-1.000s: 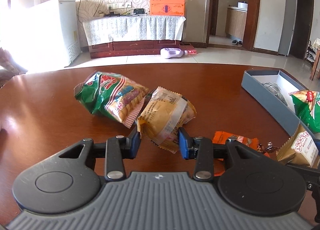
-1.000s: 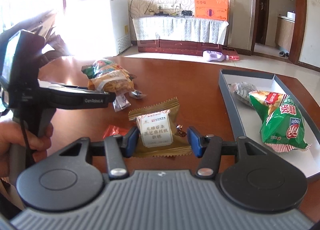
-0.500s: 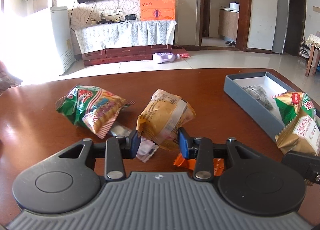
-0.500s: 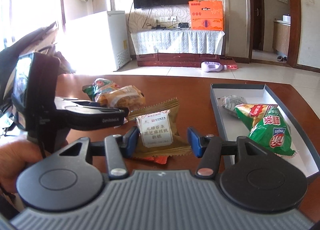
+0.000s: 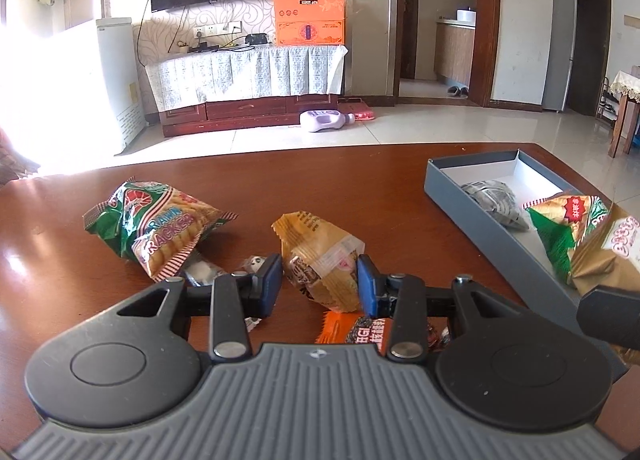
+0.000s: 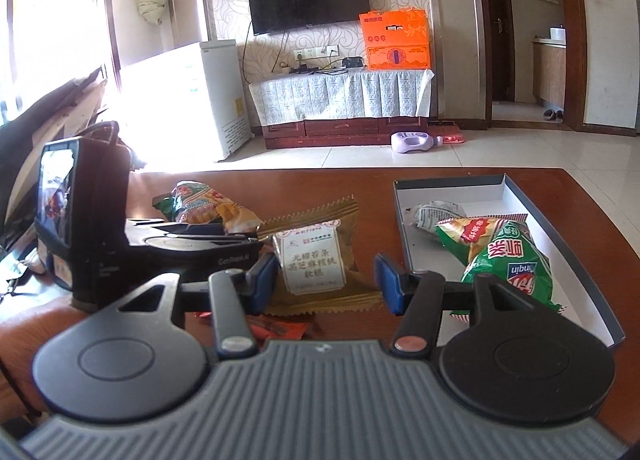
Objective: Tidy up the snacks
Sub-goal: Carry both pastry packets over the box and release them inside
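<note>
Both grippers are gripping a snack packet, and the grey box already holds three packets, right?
Not three. The right wrist view shows two packets in the grey box: a silver packet and a green chip bag. Left gripper and right gripper each grip a packet.

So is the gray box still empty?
No, the gray box already holds a green chip bag and a crumpled silver wrapper.
</note>
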Tool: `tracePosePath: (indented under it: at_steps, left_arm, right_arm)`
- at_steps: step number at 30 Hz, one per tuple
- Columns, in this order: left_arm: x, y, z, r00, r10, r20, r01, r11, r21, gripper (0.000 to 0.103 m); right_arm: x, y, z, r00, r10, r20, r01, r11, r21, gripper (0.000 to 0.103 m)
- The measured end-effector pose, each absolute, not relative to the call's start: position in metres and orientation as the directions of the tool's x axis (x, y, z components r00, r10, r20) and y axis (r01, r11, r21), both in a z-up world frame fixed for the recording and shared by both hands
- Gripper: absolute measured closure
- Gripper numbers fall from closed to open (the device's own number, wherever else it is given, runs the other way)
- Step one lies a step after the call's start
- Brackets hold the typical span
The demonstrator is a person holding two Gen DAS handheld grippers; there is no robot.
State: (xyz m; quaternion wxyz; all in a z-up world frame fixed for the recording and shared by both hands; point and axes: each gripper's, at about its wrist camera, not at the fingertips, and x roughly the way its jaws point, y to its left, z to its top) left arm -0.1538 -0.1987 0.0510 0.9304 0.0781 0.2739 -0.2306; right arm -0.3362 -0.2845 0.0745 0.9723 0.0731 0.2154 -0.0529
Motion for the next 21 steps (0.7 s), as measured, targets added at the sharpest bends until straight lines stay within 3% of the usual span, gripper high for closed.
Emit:
tracePosePath:
  at_steps: [9, 21]
  left_arm:
    - [-0.135, -0.172, 0.052, 0.72, -0.415, -0.557, 0.449, 0.89, -0.083, 0.065]
    - [-0.137, -0.164, 0.069, 0.743, -0.422, -0.52, 0.448, 0.89, -0.083, 0.067]
  right_arm:
    - [-0.341, -0.296, 0.076, 0.905, -0.074, -0.418, 0.151, 0.977, 0.153, 0.046]
    - [-0.342, -0.297, 0.078, 0.911, -0.081, -0.405, 0.155, 0.976, 0.155, 0.046]
